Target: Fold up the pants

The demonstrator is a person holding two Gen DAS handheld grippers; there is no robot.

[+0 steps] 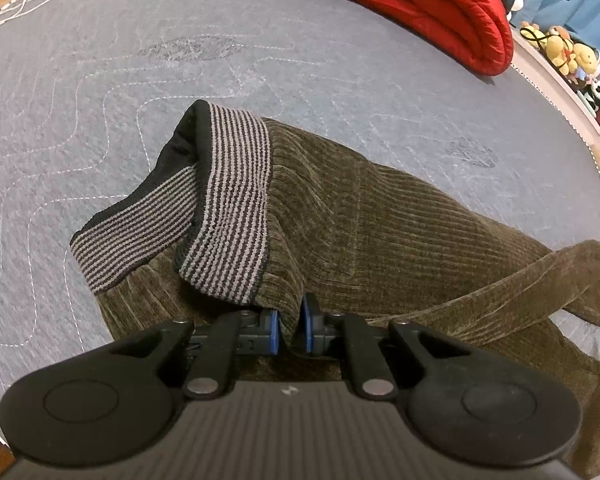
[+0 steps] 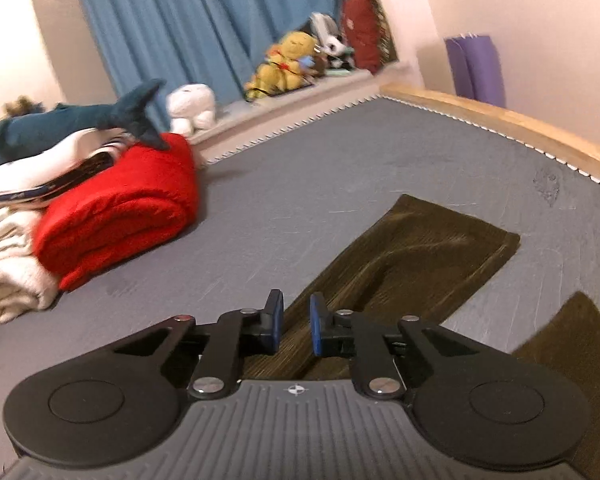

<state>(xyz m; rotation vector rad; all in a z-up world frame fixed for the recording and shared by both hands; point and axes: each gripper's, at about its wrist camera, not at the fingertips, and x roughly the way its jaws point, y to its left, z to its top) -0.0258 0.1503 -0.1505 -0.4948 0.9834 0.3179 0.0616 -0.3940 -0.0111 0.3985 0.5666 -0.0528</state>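
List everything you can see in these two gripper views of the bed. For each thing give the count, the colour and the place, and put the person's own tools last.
pants: one, olive corduroy with a grey-and-black striped waistband, spread on the bed; two leg ends show in the right wrist view.
bed cover: one, grey quilted, under everything.
red blanket: one, red, folded, at the far side of the bed.
cream knit: one, off-white, beside the red blanket.
shark plush: one, blue, on the pile behind the blanket.
soft toys: several, yellow, white and others, on the sill.
curtain: blue, behind the sill.
purple roll: one, against the wall.
left gripper: black with blue pads, shut on the pants.
right gripper: same colours, above a pant leg, nothing between the pads.
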